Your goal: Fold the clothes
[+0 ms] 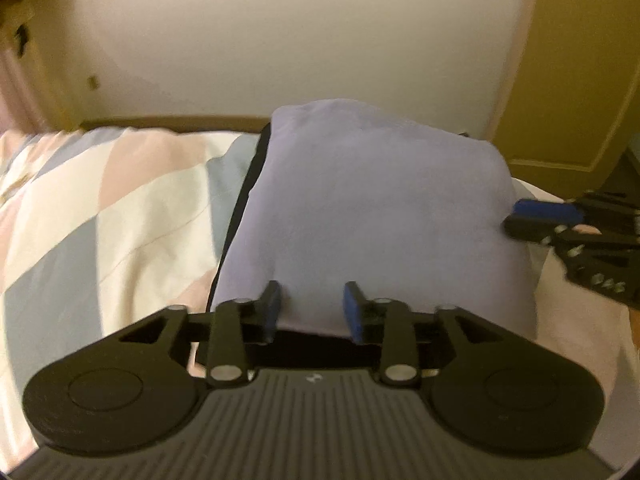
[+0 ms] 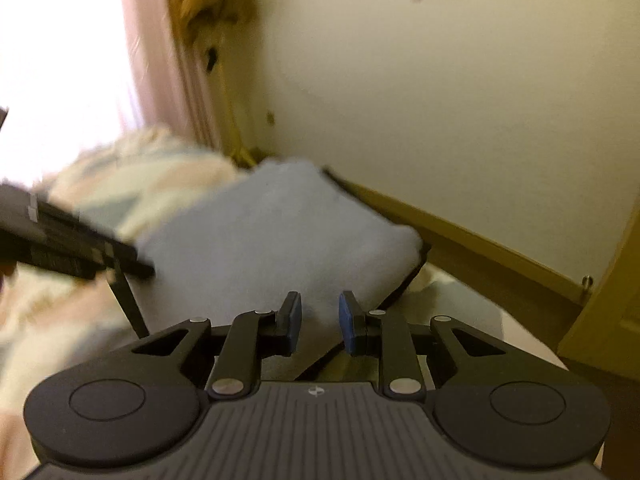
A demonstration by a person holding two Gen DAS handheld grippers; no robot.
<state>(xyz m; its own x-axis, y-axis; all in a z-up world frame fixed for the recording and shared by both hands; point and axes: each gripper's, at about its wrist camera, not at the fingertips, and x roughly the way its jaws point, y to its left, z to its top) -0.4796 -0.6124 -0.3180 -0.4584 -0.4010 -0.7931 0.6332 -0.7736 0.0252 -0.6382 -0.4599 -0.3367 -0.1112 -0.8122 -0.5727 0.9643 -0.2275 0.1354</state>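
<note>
A folded lavender garment (image 1: 372,200) with a black layer (image 1: 240,216) under it bulges above the patterned bed cover (image 1: 100,208). My left gripper (image 1: 313,308) holds its near edge, with cloth filling the gap between the blue pads. In the left wrist view my right gripper (image 1: 536,218) pinches the garment's right edge. The right wrist view is blurred. There the lavender garment (image 2: 272,232) sits between the narrowly spaced fingers of my right gripper (image 2: 320,316), its black layer (image 2: 404,288) hangs along the right edge, and my left gripper (image 2: 80,248) reaches in from the left.
The bed ends at a wooden frame (image 1: 176,122) against a cream wall. A yellowish door (image 1: 568,100) stands at the right. A pink curtain (image 2: 160,60) and a bright window are to the left in the right wrist view, with brown floor (image 2: 500,300) beside the bed.
</note>
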